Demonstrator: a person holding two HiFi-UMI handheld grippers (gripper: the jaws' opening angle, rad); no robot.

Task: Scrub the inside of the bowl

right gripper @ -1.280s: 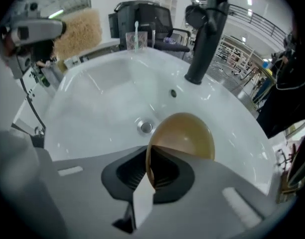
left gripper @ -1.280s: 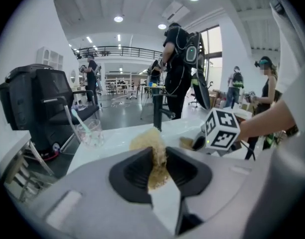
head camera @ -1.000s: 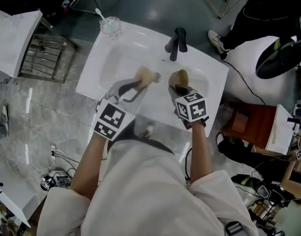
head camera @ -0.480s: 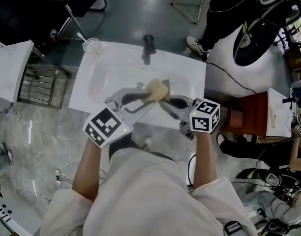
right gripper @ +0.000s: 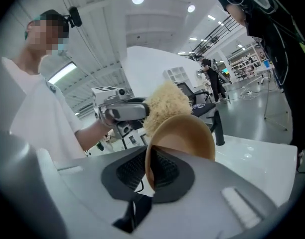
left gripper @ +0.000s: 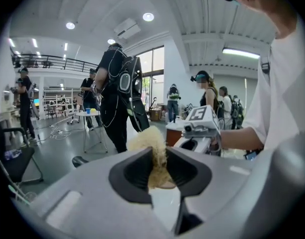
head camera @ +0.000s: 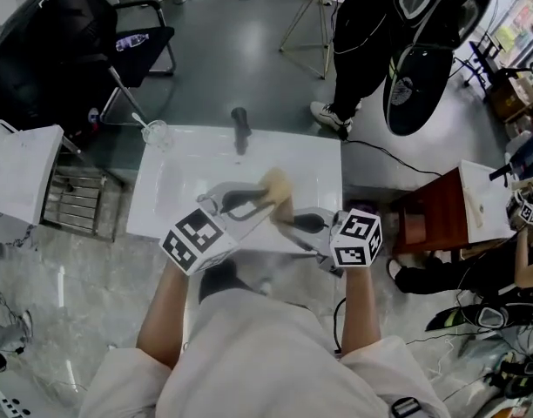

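Observation:
My left gripper (left gripper: 157,166) is shut on a fluffy tan scrubber (left gripper: 151,151), whose tuft sticks out past the jaws. My right gripper (right gripper: 150,171) is shut on the rim of a small tan bowl (right gripper: 187,133), held on its side. In the right gripper view the scrubber (right gripper: 165,103) sits at the bowl's far edge, with the left gripper (right gripper: 120,111) behind it. In the head view both grippers meet above the white sink (head camera: 175,185); the scrubber (head camera: 273,184) shows between the left gripper (head camera: 262,200) and the right gripper (head camera: 291,220).
A black faucet (head camera: 239,127) stands at the sink's far edge, and a clear glass with a toothbrush (head camera: 155,132) at its far left corner. A metal rack (head camera: 70,200) lies to the left, a red-brown cabinet (head camera: 421,216) to the right. A person (head camera: 375,33) stands beyond the sink.
Both grippers have risen out of the basin and drawn together, carrying the scrubber and the bowl. The scrubber now sits against the bowl, and the head view takes in more of the room.

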